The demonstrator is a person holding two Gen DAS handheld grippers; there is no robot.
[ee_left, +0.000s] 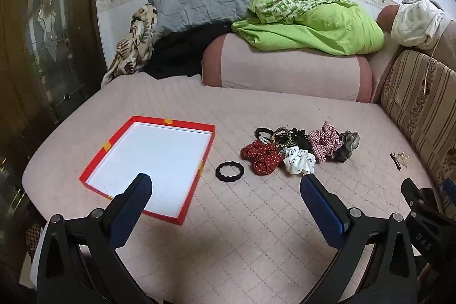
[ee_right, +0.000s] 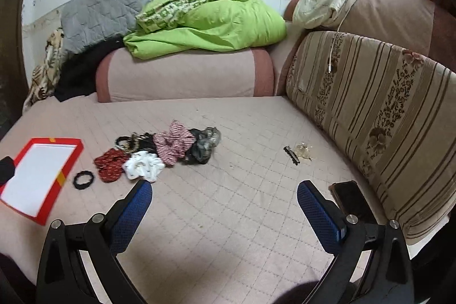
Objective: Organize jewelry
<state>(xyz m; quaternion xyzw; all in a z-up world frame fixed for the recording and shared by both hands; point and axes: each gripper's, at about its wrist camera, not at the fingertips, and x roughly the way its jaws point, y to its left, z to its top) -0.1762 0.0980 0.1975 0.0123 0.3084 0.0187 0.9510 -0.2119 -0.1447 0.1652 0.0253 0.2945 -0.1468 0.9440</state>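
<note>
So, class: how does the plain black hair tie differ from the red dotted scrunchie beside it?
The black hair tie is a thin, flat, open ring; the red dotted scrunchie is bulky, gathered fabric. The tie is plain black; the scrunchie is red with white dots. The tie lies alone, nearer the red tray; the scrunchie touches the pile. Both lie outside the tray.

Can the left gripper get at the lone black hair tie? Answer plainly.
Probably yes. The left gripper is open and empty, and the black hair tie lies flat ahead of it, apart from the red tray and the scrunchie pile.
</note>
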